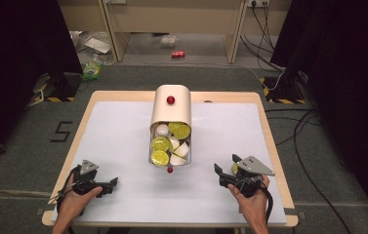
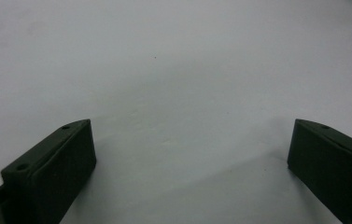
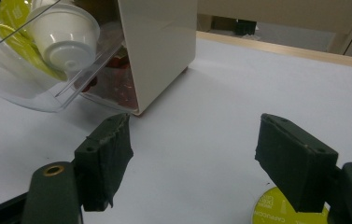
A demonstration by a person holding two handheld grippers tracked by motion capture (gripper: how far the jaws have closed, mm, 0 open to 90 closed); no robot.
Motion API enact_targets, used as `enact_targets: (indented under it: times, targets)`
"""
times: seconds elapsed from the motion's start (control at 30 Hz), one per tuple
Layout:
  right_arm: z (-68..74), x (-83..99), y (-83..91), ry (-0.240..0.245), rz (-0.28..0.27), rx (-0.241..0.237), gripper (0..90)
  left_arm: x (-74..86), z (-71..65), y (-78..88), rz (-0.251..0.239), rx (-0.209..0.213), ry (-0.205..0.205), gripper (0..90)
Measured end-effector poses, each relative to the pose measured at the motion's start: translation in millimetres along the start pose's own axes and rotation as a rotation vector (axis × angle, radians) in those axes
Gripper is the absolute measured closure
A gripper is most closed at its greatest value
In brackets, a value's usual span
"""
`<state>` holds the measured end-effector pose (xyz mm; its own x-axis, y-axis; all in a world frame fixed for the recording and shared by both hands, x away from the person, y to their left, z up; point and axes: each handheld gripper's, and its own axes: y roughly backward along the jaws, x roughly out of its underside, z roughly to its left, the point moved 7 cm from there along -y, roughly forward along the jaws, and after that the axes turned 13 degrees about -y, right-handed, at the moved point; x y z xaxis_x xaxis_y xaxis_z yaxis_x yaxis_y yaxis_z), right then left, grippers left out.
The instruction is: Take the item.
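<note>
Left tongs (image 1: 104, 185) held low near counter's (image 1: 123, 141) near-left corner, jaws wide apart, nothing between. Right tongs (image 1: 224, 175) near-right, jaws also spread wide, empty. Both hands (image 1: 76, 200) gripping from below, forearms entering at bottom edge.

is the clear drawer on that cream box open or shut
Open. The clear drawer is tilted out of the cream box toward the person, showing green-lidded and white capsules inside; in the right gripper view it juts out.

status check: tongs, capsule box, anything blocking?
Left tongs open, empty. Right tongs open, lime capsule beside right jaw. Capsule dispenser centre, drawer out. No obstruction between.
</note>
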<state>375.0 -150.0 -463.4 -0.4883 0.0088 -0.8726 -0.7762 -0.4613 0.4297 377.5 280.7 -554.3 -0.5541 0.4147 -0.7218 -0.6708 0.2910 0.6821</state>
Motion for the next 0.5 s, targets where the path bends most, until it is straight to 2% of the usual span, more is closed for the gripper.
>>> enact_targets:
  times: [0.5]
  targets:
    - [14.0,7.6,4.7,0.016,-0.002,-0.029,26.8,0.0,-0.1,0.0,0.001,0.000,0.000,0.5]
